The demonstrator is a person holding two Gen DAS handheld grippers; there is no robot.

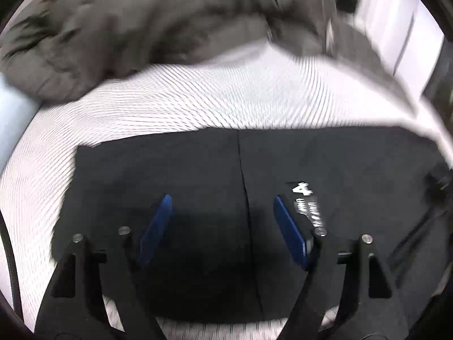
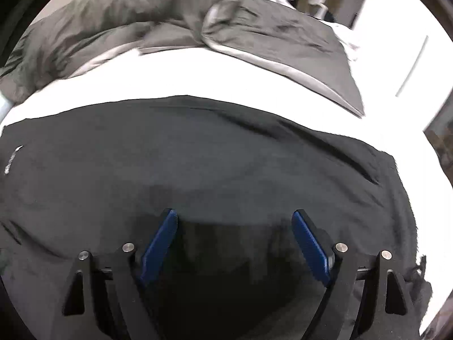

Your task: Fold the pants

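Observation:
Black pants [image 1: 198, 170] lie flat on a white bed sheet [image 1: 170, 99], with a seam running down their middle and a white printed label [image 1: 303, 189] beside my right-hand finger. My left gripper [image 1: 222, 198] hangs open close over the pants near their far-left edge, its blue pads [image 1: 155, 226] apart and nothing pinched between them. In the right wrist view the pants [image 2: 198, 155] spread wide with a few creases toward the right. My right gripper [image 2: 234, 213] is open low over the dark cloth, its blue pads [image 2: 311, 243] wide apart.
A rumpled grey duvet [image 1: 127, 28] is heaped along the far side of the bed, and the duvet [image 2: 127, 22] with a flat grey corner shows in the right wrist view. White sheet [image 2: 198, 76] lies between it and the pants. A white wall or door [image 2: 396, 42] stands at the right.

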